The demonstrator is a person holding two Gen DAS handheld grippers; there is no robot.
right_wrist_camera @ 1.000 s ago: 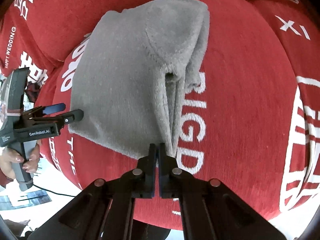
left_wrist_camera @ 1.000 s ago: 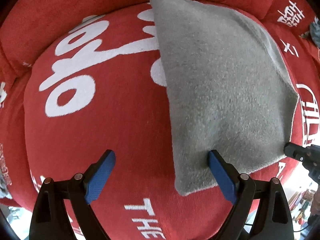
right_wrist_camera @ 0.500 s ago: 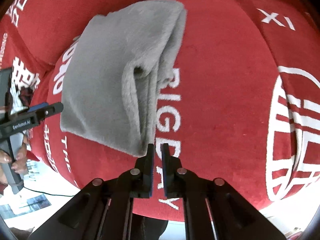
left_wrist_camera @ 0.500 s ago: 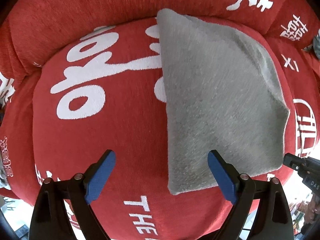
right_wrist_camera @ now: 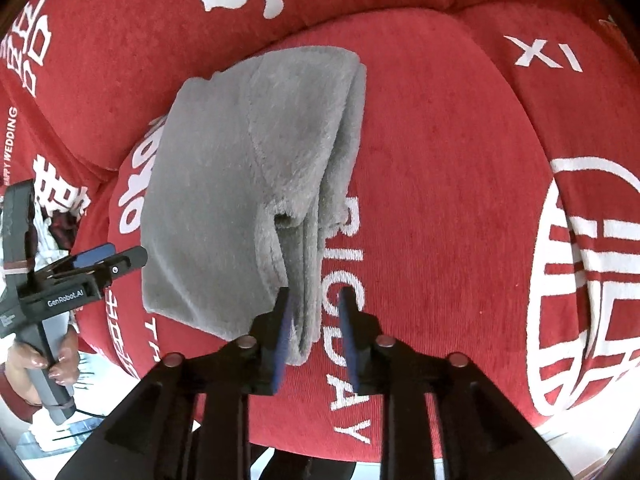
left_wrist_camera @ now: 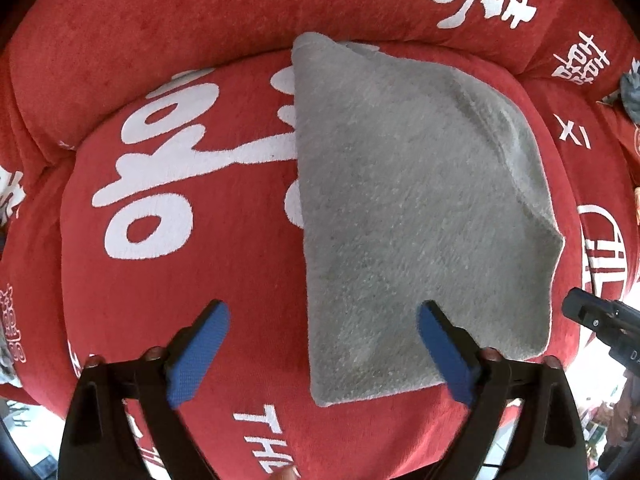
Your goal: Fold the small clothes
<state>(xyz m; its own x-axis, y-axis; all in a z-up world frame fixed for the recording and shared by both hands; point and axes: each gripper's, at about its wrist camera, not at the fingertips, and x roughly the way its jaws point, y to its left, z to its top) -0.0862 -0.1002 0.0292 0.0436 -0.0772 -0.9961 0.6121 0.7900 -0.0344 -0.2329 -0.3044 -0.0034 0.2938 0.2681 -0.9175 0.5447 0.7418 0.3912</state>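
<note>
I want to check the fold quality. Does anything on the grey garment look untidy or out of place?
Mostly neat. On the grey garment, the layered edge facing the right claw gapes: one layer curls open into a small pocket. It lies flat on the red cushion.

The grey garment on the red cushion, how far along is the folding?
Done: the grey garment lies folded in layers on the red cushion, edges stacked along one side. In hand: nothing. The left tongs stand wide open above it, and the right tongs have just been opening, pads off the corner between them. Left: perhaps tidying the loose flap; another grey item shows at the edge of the left wrist view.
</note>
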